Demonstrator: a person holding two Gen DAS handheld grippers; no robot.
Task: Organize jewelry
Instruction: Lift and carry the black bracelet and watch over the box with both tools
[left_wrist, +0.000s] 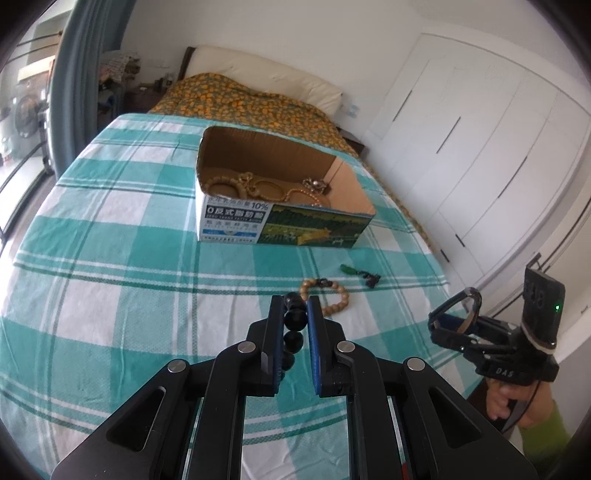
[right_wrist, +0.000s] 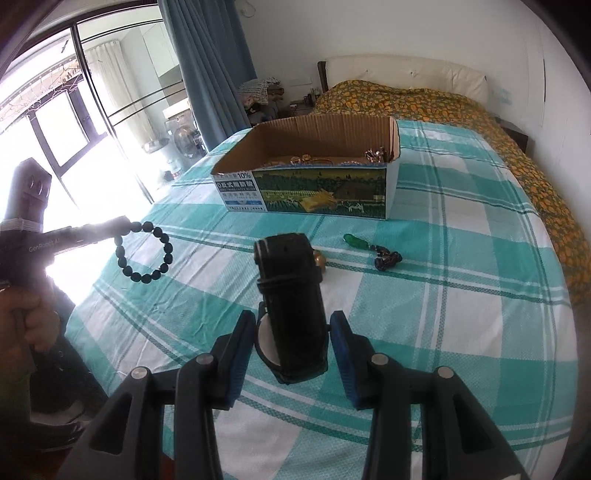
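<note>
The left gripper was clenched on a black bead bracelet, pinching it by a few beads only while the rest of the loop hung free in the air. The right gripper grasped a black wristwatch across its case, strap curled upward; from this angle the pads seemed to touch the case, though the contact itself was poorly shown.

The likely trouble lay in those thin holds. The bracelet could slide out of the narrow pinch or swing and catch the rim on its way into the cardboard box. The round watch case could twist between flat pads and drop.

Near the grippers, a wooden bead bracelet and a green pendant with a dark cord lay on the checked teal bedsheet, soft and creased. The box, already holding golden pieces, sat farther off. Beyond it were a floral quilt, a pillow, white wardrobes to the right, and a curtain and bright windows to the left.
</note>
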